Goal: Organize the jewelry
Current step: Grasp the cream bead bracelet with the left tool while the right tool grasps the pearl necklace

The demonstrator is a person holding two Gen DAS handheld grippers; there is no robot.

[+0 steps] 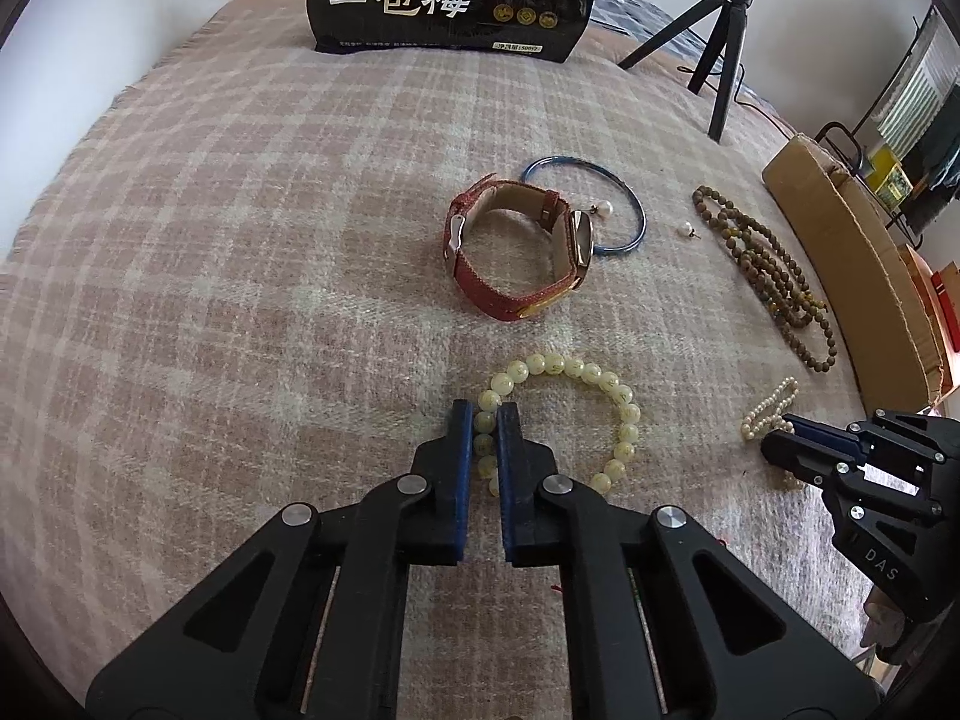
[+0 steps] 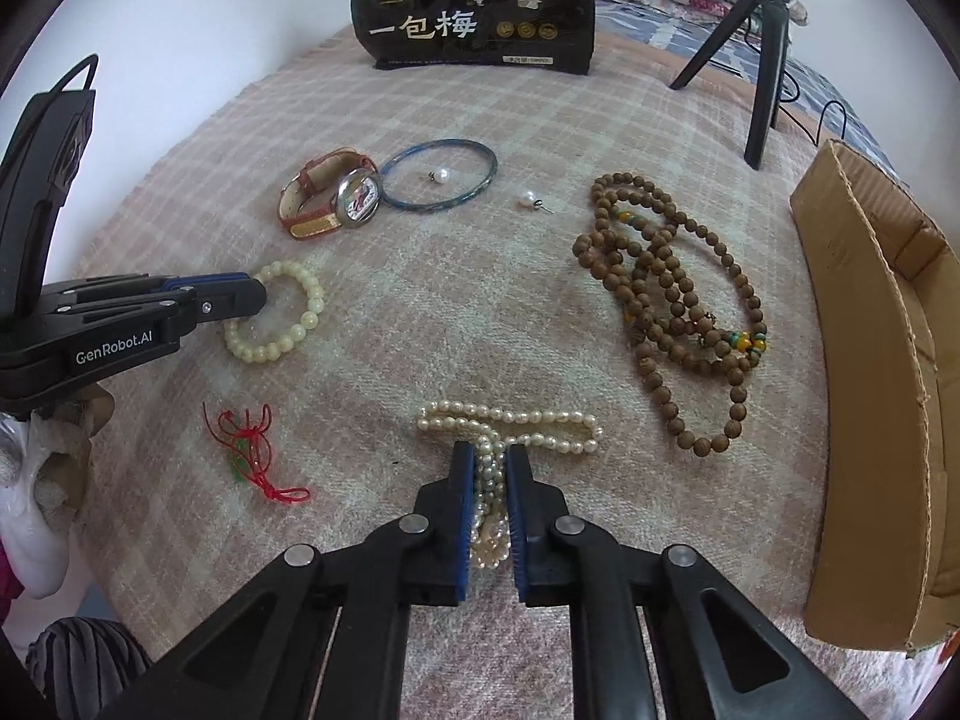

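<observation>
My left gripper [image 1: 485,414] is shut on the near left side of a pale yellow bead bracelet [image 1: 618,396] lying on the plaid blanket; it also shows in the right wrist view [image 2: 300,324]. My right gripper [image 2: 487,456] is shut on a white pearl strand [image 2: 540,420], which still rests on the blanket. Further back lie a red-strap watch [image 1: 510,240], a blue bangle [image 1: 624,198], two pearl earrings [image 2: 443,175] [image 2: 528,199] and a long brown wooden bead necklace [image 2: 672,294].
A cardboard box [image 2: 864,360] stands at the right edge. A black snack bag [image 2: 474,6] stands at the back, a tripod [image 2: 762,60] with a ring light at the back right. A red knotted cord [image 2: 252,450] lies near left.
</observation>
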